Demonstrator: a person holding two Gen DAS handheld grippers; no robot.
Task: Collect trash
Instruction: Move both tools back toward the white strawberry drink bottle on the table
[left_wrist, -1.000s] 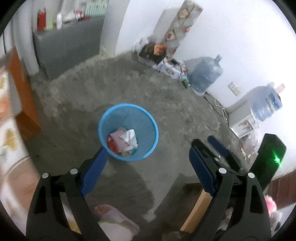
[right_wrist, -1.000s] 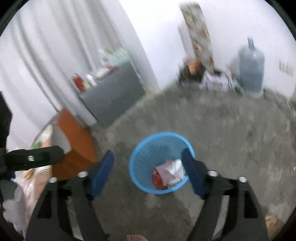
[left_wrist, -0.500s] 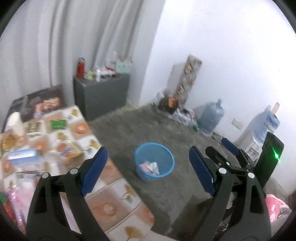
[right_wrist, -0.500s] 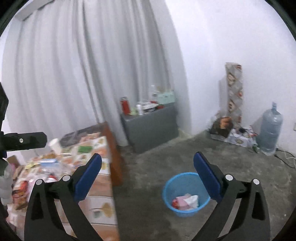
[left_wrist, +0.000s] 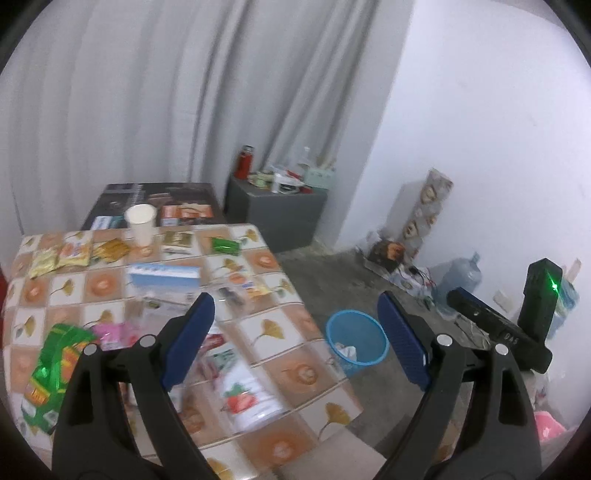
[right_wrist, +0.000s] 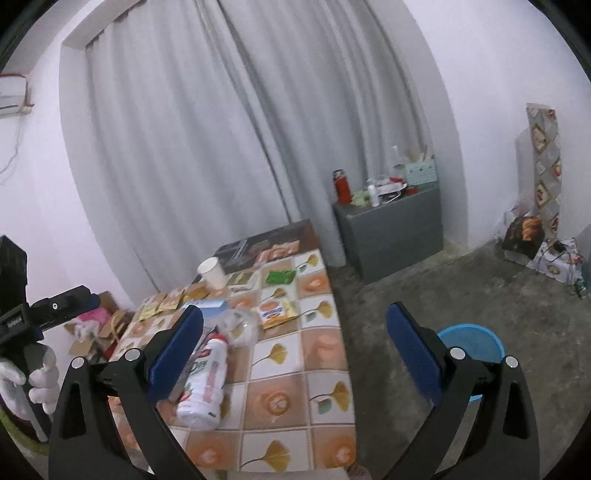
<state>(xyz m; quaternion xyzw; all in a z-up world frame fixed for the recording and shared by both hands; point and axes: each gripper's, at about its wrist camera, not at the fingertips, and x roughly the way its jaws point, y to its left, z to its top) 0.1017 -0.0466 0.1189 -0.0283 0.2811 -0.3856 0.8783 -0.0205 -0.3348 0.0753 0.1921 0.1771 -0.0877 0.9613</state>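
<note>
A blue mesh bin (left_wrist: 357, 342) with trash in it stands on the floor right of the tiled table (left_wrist: 295, 332); it also shows in the right wrist view (right_wrist: 476, 341). On the table lie a white strawberry bottle (left_wrist: 247, 395), also in the right wrist view (right_wrist: 203, 384), a green packet (left_wrist: 51, 365), a pink wrapper (left_wrist: 110, 330), a paper cup (left_wrist: 140, 223) and several snack packets. My left gripper (left_wrist: 295, 345) is open and empty above the table's near edge. My right gripper (right_wrist: 295, 350) is open and empty above the table.
A grey cabinet (left_wrist: 280, 214) with a red flask (right_wrist: 342, 186) stands by the curtain. Water jugs (left_wrist: 458, 275) and boxes line the right wall. The other gripper's handle (left_wrist: 498, 332) sits at right. A dark box (left_wrist: 159, 199) lies behind the table.
Both grippers have risen and swung left from over the bin to over the table. The bin now sits small at the right. Both stay open and empty.
</note>
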